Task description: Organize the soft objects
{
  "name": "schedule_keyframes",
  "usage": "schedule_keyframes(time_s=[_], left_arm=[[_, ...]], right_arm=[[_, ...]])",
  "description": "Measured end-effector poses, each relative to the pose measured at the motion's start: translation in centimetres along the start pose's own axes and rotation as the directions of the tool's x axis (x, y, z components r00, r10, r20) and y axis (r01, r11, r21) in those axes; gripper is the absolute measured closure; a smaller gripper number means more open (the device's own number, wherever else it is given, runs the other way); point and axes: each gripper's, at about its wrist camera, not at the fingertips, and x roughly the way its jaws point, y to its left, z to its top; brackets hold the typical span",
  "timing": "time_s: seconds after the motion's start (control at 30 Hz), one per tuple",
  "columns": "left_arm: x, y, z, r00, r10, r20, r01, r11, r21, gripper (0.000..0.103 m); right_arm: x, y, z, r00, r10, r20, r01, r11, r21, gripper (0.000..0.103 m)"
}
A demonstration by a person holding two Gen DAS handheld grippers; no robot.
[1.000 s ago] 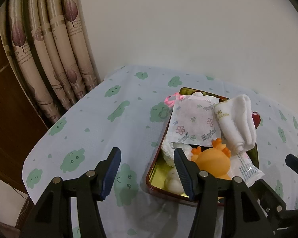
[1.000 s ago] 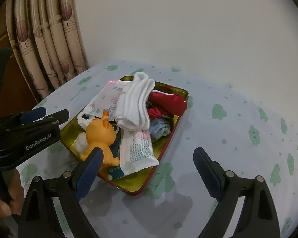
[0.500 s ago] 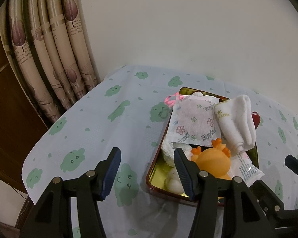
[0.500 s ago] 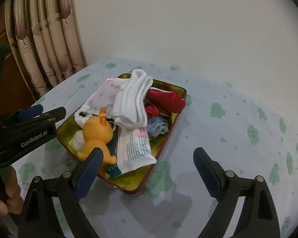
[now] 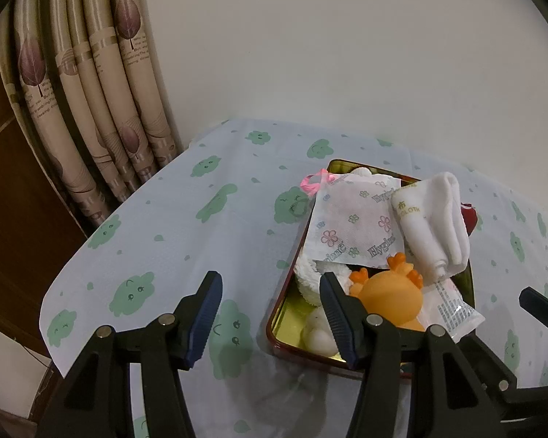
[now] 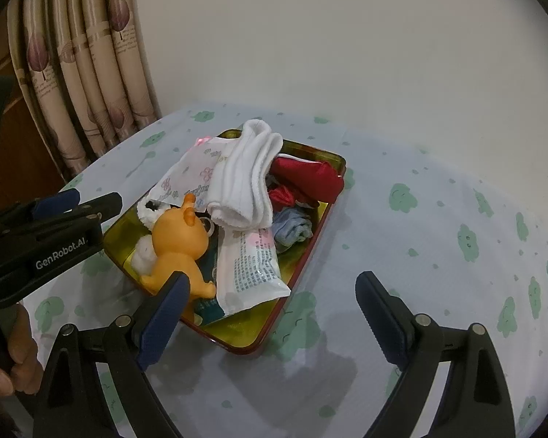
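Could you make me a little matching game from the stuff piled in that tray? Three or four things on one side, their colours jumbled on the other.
Things:
1. animal toy
2. rolled towel
3. satin cloth
4. small crumpled cloth

Colours:
A. red
B. light blue
C. orange
D. white

Pairs: 1-C, 2-D, 3-A, 4-B. All four lie in the tray on the table.

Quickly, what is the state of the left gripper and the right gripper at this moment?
Left gripper: open, holding nothing, beside the tray's near corner.
Right gripper: open, holding nothing, above the tablecloth.
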Motion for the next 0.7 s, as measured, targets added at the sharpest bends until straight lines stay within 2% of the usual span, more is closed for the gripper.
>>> schedule_keyframes(time_s=[0.7], left_arm=[[-0.36, -0.25, -0.08, 1.0, 0.002, 0.019, -0.002, 1.0, 0.015, 0.046]], right_arm=[[0.3, 0.7, -0.17, 1.0, 0.012, -0.016, -0.013, 1.0, -0.008, 0.013]])
